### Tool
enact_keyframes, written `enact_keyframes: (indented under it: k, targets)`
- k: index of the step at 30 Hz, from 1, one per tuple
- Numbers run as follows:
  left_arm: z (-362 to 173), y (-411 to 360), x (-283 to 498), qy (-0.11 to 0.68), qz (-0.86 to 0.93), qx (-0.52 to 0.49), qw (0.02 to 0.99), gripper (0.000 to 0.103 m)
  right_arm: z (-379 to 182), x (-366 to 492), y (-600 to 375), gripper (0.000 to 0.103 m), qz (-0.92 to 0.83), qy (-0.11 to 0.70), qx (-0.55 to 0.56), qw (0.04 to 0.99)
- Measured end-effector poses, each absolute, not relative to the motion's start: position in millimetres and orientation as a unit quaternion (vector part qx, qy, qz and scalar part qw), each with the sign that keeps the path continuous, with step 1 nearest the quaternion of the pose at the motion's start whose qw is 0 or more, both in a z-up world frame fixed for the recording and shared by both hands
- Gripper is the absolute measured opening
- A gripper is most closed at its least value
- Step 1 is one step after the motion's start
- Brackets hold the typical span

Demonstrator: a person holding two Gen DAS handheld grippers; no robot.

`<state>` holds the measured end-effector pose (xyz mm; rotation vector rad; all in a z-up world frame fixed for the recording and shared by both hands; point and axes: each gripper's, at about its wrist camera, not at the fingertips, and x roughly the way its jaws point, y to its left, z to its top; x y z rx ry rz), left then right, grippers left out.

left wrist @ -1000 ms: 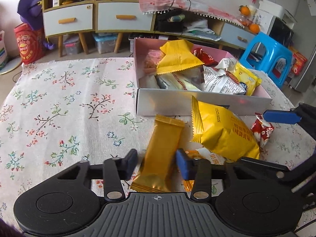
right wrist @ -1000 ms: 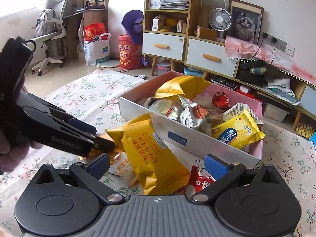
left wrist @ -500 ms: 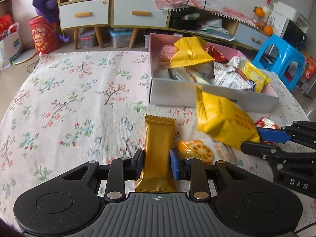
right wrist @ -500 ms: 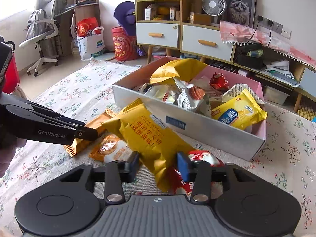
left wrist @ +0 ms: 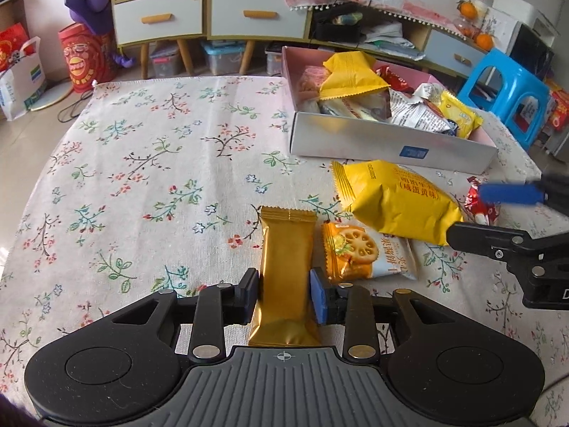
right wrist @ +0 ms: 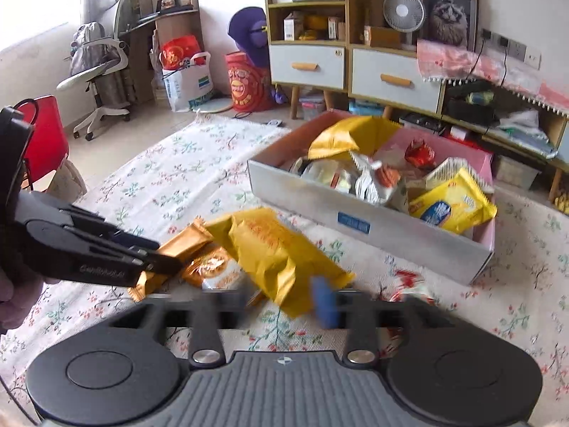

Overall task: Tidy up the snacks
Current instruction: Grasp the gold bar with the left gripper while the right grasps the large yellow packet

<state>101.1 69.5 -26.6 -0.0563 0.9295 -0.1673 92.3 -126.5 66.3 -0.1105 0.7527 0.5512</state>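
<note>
The tablecloth (left wrist: 142,163) is cream with a floral print of red and blue blossoms on green-leaved dark twigs. On it, the box (left wrist: 384,144) has silver outside walls, a pink lining and a small blue label. Just before the box lie a bright yellow bag (left wrist: 394,206), a plain gold bar wrapper (left wrist: 284,249) and an orange-and-white biscuit packet (left wrist: 362,254).

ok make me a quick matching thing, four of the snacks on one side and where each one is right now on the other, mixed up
Things:
1. gold bar packet
2. big yellow bag
3. lotus-root biscuit packet
4. small red packet

Places:
A. on the cloth, partly under the big yellow bag
B. between the fingers of the left tool
C. on the cloth behind the blue pad of the right tool
D. in front of the silver box, corner at the right tool

Pairs: 1-B, 2-D, 3-A, 4-C
</note>
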Motion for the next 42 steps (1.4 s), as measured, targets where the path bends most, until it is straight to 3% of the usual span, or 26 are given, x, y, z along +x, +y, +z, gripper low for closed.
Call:
enact_keyframes:
  k: [1, 4, 16, 21, 23, 27, 28, 29, 34, 42]
  targets:
    - [-27, 71, 101, 0.449, -0.086, -0.032, 0.889, 0.036, 67, 93, -125, 0.069, 0.263, 0.356, -0.056, 0.895]
    - [-26, 72, 101, 0.447, -0.098, -0.038, 0.888, 0.045, 68, 101, -122, 0.074, 0.271, 0.351, -0.066, 0.894]
    - [-30, 55, 100, 0.443, -0.101, 0.001, 0.891, 0.055, 48, 131, -113, 0.074, 0.265, 0.374, -0.079, 0.885]
    - [-30, 53, 99, 0.441, -0.101, 0.012, 0.892, 0.052, 35, 131, -111, 0.061, 0.267, 0.384, -0.069, 0.881]
    - [-30, 53, 99, 0.442, -0.101, 0.012, 0.891, 0.050, 35, 129, -112, 0.043, 0.268, 0.381, -0.068, 0.882]
    - [-28, 57, 98, 0.443, -0.093, 0.014, 0.891, 0.029, 38, 125, -116, 0.035, 0.268, 0.372, -0.061, 0.887]
    - [-28, 59, 98, 0.445, -0.093, 0.007, 0.891, 0.027, 38, 124, -116, 0.016, 0.265, 0.371, -0.061, 0.888]
    - [-27, 61, 98, 0.446, -0.093, 0.001, 0.890, 0.026, 39, 125, -117, 0.007, 0.261, 0.372, -0.060, 0.889]
    - [-24, 67, 94, 0.443, -0.091, -0.009, 0.892, 0.026, 41, 121, -122, 0.000, 0.248, 0.381, -0.044, 0.890]
    - [-14, 75, 90, 0.434, -0.088, -0.025, 0.896, 0.026, 55, 109, -128, 0.000, 0.247, 0.370, -0.033, 0.895]
